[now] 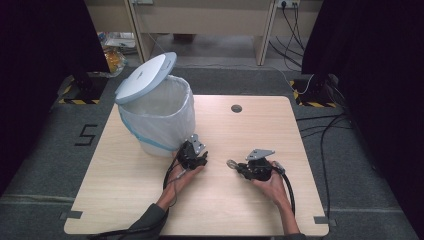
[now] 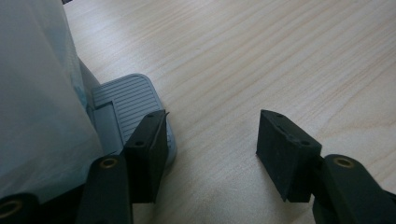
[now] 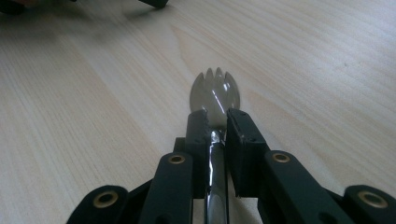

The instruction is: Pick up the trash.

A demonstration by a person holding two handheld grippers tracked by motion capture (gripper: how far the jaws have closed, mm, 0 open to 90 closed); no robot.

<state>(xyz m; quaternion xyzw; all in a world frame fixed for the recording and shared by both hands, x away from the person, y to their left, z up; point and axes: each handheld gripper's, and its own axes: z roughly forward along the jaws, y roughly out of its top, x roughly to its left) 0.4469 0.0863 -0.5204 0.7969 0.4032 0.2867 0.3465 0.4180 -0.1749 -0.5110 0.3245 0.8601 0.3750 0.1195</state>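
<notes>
A white pedal bin [image 1: 155, 117] lined with a clear bag [image 2: 37, 93] stands at the table's back left, its lid [image 1: 145, 77] tipped up. My left gripper [image 1: 186, 152] is at the bin's foot. Its jaws stand apart with nothing between them [image 2: 212, 140], and one jaw rests on the grey ribbed pedal [image 2: 123, 100]. To the right, low over the wood, my right gripper [image 1: 239, 167] is shut on the handle of a shiny spork [image 3: 215, 91], whose pronged head [image 1: 231, 163] sticks out past the fingertips [image 3: 217, 122] toward the left gripper.
The wooden table [image 1: 250, 130] has a round cable hole [image 1: 236, 108] near its back edge. Black cables [image 1: 325, 130] run over the grey floor to the right, and a taped 5 [image 1: 86, 135] marks the floor at the left. Dark curtains flank both sides.
</notes>
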